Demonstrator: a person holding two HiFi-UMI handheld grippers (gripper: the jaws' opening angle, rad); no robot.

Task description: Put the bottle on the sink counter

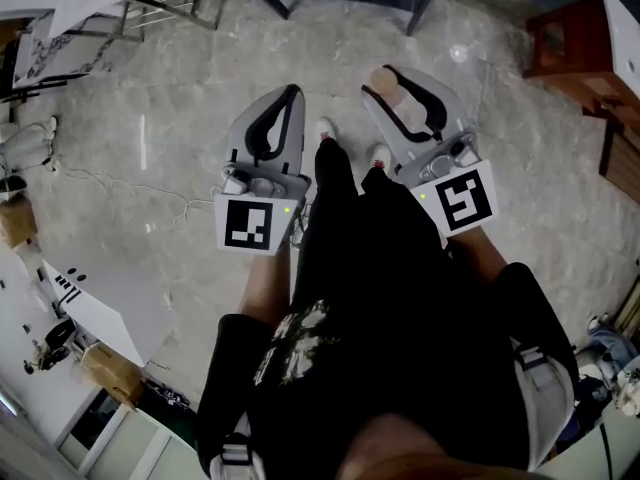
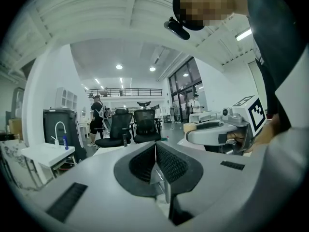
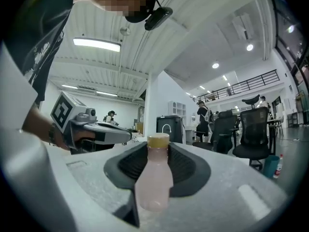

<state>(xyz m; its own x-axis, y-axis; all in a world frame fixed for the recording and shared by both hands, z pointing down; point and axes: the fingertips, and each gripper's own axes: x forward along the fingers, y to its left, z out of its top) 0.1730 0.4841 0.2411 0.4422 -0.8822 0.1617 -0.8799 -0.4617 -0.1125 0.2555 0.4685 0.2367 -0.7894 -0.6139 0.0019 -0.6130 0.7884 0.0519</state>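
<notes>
A pale pink bottle point(image 3: 154, 178) with a tan cap lies along the jaws of my right gripper point(image 3: 158, 146), which is shut on it. From the head view the bottle point(image 1: 405, 103) points away from me over the marble floor, inside the right gripper point(image 1: 385, 76). My left gripper point(image 1: 291, 91) hangs beside it on the left, shut and holding nothing; its dark pads meet in the left gripper view point(image 2: 155, 146). Far off at the left stands a white sink counter point(image 2: 43, 153) with a curved tap point(image 2: 59, 129) and a small blue bottle point(image 2: 65, 141).
Black office chairs point(image 2: 120, 127) and a standing person point(image 2: 96, 117) fill the room's middle distance. A brown wooden cabinet point(image 1: 570, 38) stands at the upper right of the head view, cardboard boxes point(image 1: 110, 368) at lower left. A teal bottle point(image 3: 273, 167) sits by a chair.
</notes>
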